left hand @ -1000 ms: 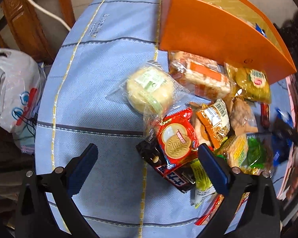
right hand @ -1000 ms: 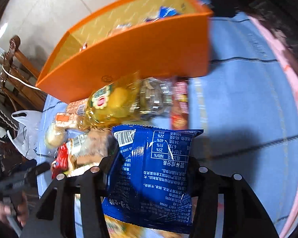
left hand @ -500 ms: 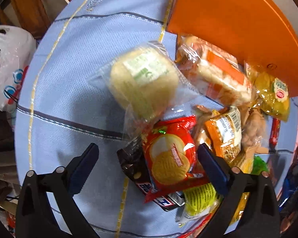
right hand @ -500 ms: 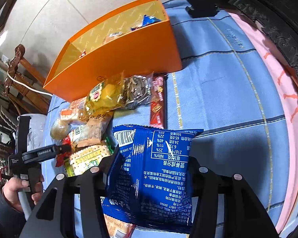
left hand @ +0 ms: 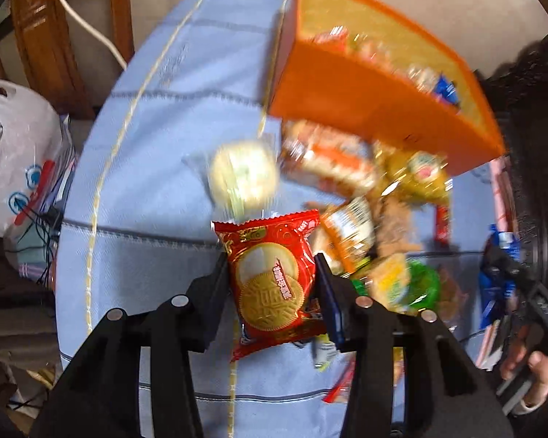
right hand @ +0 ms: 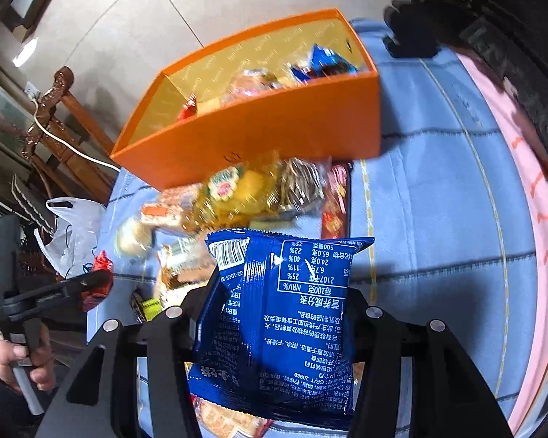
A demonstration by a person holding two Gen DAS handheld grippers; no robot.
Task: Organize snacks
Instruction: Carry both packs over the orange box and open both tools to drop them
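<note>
You have a red biscuit packet (left hand: pixel 274 277), printed with round golden biscuits, upright and lifted clear of the pile. A dark blue packet (right hand: pixel 277 321) shows its white printed back with a barcode at the top. The orange box (right hand: pixel 259 135) sits open beyond both, several snacks already inside. Against the box's near wall lies the loose pile (left hand: pixel 361 197): a pale round bun (left hand: pixel 243 179), orange, yellow and green wrappers.

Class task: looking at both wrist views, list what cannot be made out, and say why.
- Left wrist view: loose snack pile is motion-blurred; labels unreadable.
- Right wrist view: blue packet hides the snacks beneath it.
- Both views: orange box front wall hides its lower contents.
</note>
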